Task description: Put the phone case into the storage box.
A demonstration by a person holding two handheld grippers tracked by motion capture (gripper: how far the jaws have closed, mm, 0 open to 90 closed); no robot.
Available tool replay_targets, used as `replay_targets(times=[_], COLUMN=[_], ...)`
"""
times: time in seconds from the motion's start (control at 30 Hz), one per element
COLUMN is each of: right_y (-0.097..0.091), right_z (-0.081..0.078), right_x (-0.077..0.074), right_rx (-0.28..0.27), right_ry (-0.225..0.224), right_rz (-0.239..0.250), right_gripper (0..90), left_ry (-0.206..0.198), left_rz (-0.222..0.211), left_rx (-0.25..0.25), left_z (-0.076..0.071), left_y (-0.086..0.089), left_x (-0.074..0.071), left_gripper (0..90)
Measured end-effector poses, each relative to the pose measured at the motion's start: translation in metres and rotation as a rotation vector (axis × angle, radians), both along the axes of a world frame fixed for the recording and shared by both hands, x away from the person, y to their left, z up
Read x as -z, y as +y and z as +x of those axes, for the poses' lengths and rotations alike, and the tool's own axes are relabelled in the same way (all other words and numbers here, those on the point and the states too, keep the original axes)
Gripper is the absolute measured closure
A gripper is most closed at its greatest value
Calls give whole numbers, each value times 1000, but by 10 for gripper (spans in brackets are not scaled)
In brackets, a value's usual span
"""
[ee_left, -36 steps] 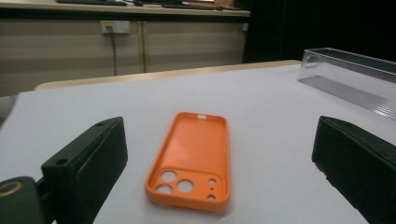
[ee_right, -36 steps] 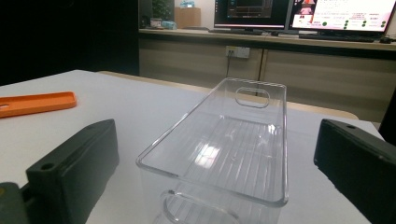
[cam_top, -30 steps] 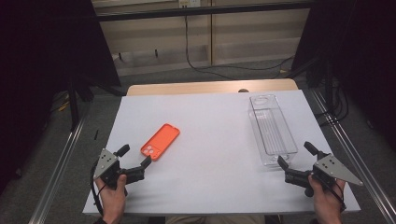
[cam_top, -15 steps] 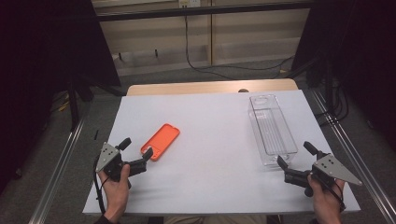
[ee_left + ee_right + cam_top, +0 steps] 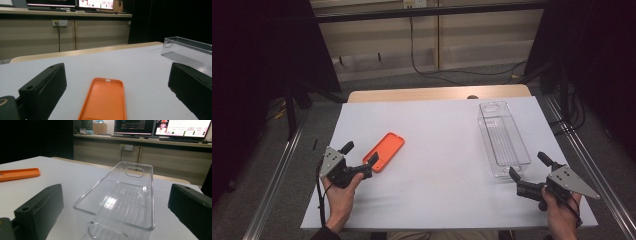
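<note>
An orange phone case (image 5: 385, 150) lies hollow side up on the left half of the white table (image 5: 442, 170). My left gripper (image 5: 361, 153) is open at the case's near end. In the left gripper view the case (image 5: 105, 97) lies flat between the two spread jaws, untouched. A clear, empty plastic bin (image 5: 503, 137) stands lengthwise on the right half. My right gripper (image 5: 528, 165) is open just in front of the bin's near end. In the right gripper view the bin (image 5: 120, 195) sits between and beyond the jaws, with the case (image 5: 18, 173) far off to the left.
The bin (image 5: 190, 50) also appears at the right of the left gripper view. A wooden strip (image 5: 437, 93) edges the table's far side. Metal rails (image 5: 277, 180) run along both sides. Cables and a low wall lie beyond the table.
My left gripper has moved forward and right until its open jaws reach the near end of the orange case. The right gripper and the bin have stayed put.
</note>
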State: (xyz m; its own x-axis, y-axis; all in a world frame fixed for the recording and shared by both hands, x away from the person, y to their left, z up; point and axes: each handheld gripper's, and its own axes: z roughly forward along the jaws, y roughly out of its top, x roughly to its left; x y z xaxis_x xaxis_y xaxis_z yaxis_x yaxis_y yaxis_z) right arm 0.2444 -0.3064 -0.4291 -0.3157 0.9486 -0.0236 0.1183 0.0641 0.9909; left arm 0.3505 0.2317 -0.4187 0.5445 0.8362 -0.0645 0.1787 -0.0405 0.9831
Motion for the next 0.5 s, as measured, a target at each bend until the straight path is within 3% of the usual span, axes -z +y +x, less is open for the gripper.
replay_targets(times=[0.2,0.5], right_y=[0,-1], right_z=[0,0], right_x=[0,0], right_rx=[5,2], right_ry=[2,3], right_rz=[-1,-3], right_gripper=[0,0], left_ry=[-3,-28], left_rz=[-1,15], left_rx=[-16,7], left_z=[11,22], left_y=[-3,-10], left_x=[1,-1], left_gripper=[28,63])
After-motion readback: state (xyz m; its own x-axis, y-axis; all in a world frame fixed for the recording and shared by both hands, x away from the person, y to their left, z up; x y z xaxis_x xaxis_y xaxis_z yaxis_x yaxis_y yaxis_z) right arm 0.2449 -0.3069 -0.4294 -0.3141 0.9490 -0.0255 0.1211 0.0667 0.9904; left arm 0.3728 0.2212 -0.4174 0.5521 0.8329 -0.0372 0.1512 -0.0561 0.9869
